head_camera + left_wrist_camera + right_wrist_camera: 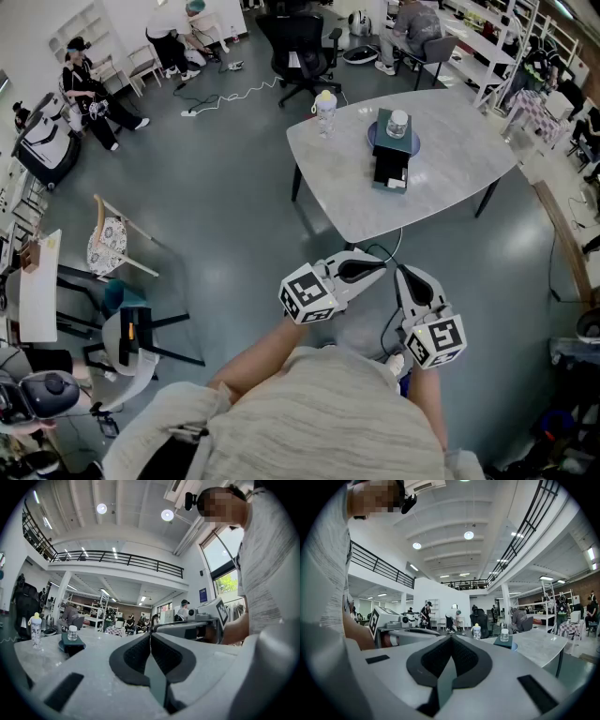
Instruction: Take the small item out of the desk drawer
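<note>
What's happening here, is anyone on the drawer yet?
Nothing is being handled right now. The person stands back from the table, holding the left gripper and the right gripper side by side in front of the body, both with jaws together and nothing between them. The small desk drawer unit sits on the table with a jar on top and a bottle nearby. Its drawer looks partly pulled out; its contents are too small to tell.

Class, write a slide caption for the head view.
Left gripper and right gripper, both shut, before a table with a drawer box.
</note>
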Tool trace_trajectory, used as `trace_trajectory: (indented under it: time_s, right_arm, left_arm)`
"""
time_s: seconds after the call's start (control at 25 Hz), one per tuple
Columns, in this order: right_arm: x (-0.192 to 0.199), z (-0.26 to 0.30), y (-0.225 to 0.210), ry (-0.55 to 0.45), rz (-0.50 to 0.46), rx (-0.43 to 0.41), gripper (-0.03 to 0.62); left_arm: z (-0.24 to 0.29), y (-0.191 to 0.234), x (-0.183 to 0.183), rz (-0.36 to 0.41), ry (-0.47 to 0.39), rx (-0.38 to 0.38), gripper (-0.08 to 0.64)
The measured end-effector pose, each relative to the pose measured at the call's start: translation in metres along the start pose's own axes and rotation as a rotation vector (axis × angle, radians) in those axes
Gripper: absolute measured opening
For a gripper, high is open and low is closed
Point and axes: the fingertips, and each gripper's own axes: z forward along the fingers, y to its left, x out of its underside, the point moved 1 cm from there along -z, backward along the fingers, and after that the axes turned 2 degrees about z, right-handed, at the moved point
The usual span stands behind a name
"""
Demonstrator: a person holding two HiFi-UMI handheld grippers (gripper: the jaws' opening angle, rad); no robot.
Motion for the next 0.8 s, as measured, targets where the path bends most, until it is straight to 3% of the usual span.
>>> trace_trajectory:
  time_s: [0.48,0.8]
  right_arm:
    - [-0.005,0.002,0.006,-0.005,-0.007,0.026,0.009]
    - [-0.006,0.007,0.014,-0.037,0.019,-0.028,0.011]
  left_arm:
    - [-0.007,0.001,-0.005,-0.001,-0.016,0.015,0.018]
    - [-0.011,0.004,-0.002,-0.015,-0.025,0.008,0.018]
